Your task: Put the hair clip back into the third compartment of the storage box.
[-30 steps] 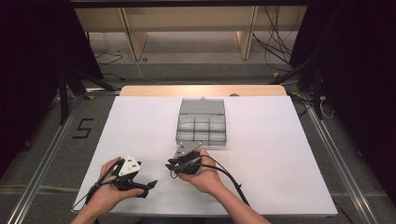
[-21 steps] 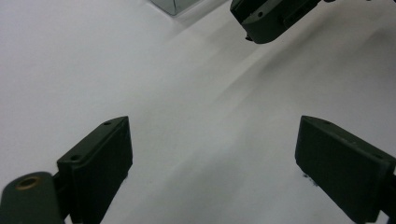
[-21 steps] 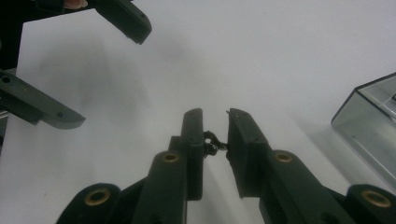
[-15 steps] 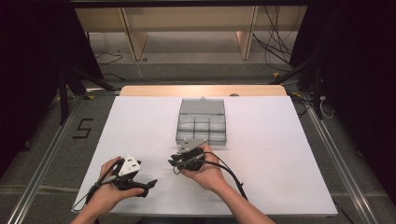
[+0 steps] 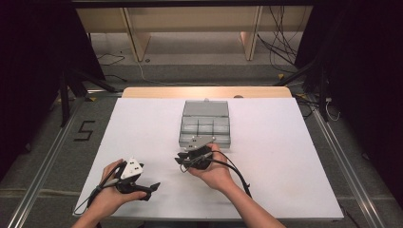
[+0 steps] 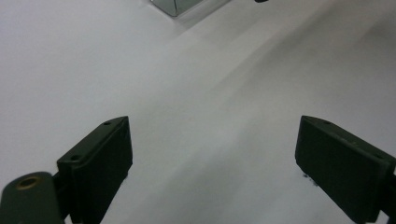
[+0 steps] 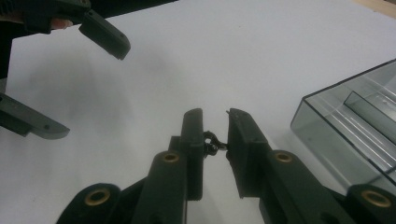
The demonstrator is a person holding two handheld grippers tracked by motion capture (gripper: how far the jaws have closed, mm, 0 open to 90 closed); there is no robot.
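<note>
Compared with one second ago, the right tool (image 5: 190, 159) sits slightly farther from the person and nearer the clear compartment box (image 5: 205, 124); the left tool (image 5: 142, 190) keeps its place near the tabletop's near edge.

Right tool: in its own view its jaws stand almost together, clamped on a small dark, twisted object (image 7: 212, 141) that spans the narrow gap between the pads, just above the white tabletop (image 5: 294, 156). What the object is cannot be told. The box lies just beside this tool, its near corner (image 7: 345, 126) at the right of the right gripper view, with empty-looking compartments behind the transparent wall.

Left tool: its jaws (image 6: 212, 158) stand wide apart with nothing between them, pointing across bare white surface; a corner of the box (image 6: 175, 5) shows at the top edge.

The two tools are near each other but apart. No thing lies between the right tool and the box.
</note>
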